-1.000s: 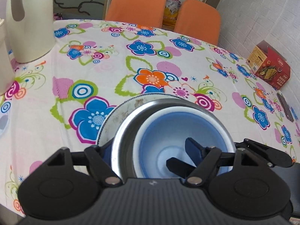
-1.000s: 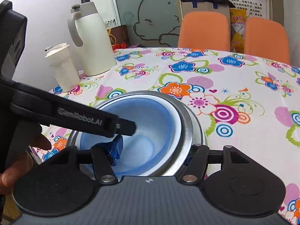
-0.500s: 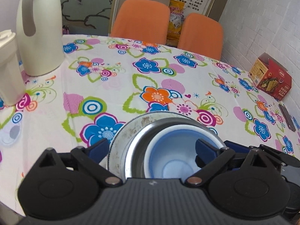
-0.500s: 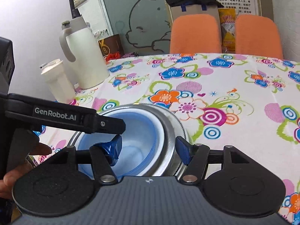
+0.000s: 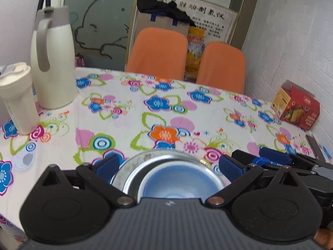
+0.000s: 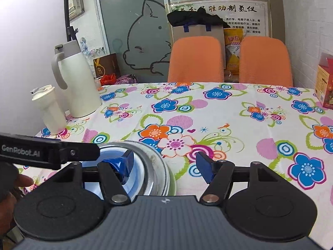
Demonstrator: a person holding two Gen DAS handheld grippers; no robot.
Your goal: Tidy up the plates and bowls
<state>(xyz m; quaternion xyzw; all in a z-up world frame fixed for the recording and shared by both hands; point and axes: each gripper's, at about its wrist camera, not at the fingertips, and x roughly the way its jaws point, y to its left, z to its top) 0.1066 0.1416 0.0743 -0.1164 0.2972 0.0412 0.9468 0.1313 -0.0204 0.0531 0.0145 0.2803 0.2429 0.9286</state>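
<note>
Both grippers spread, L wide, R opening — blue bowl nested in steel bowl, unheld.

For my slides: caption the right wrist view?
Right gripper opening beside a blue bowl nested in a steel bowl on a plate.

1. A plate lies flat on the flowery cloth, at the near edge of the table. It is pale, with small brown specks on its rim and a ridged edge.
2. A shiny metal bowl sits right way up on the plate. Its rim is wide and silver.
3. A blue bowl sits inside the metal bowl, open side up. It is light blue inside and its rim looks whitish.
4. The three things make one stack, each one nested in the one under it.
</note>
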